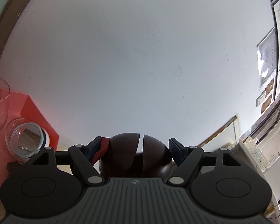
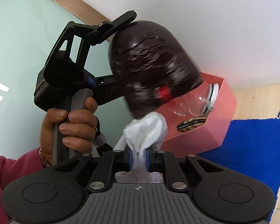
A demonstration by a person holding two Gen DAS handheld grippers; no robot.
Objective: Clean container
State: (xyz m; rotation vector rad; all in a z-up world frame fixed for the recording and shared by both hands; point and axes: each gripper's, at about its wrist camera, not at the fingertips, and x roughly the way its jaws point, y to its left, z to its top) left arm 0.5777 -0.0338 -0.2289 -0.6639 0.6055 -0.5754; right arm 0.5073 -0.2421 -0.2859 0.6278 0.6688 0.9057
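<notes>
A dark brown rounded container (image 2: 151, 67) is held in the air in my left gripper (image 1: 136, 145), whose fingers (image 1: 95, 145) press on its two sides; it shows up close in the left wrist view (image 1: 138, 155) with a red label at its left. My right gripper (image 2: 138, 160) is shut on a crumpled white cloth (image 2: 145, 130), whose top touches the container's lower end. In the right wrist view the left gripper's body (image 2: 71, 56) and the hand holding it sit left of the container.
A pink hexagonal wall shelf (image 2: 211, 123) holds clear glasses (image 2: 194, 104) and a white-rimmed glass jar (image 1: 26, 140). A white wall is behind. A blue surface (image 2: 252, 149) lies at lower right. Papers and a white basket (image 1: 255, 153) are at far right.
</notes>
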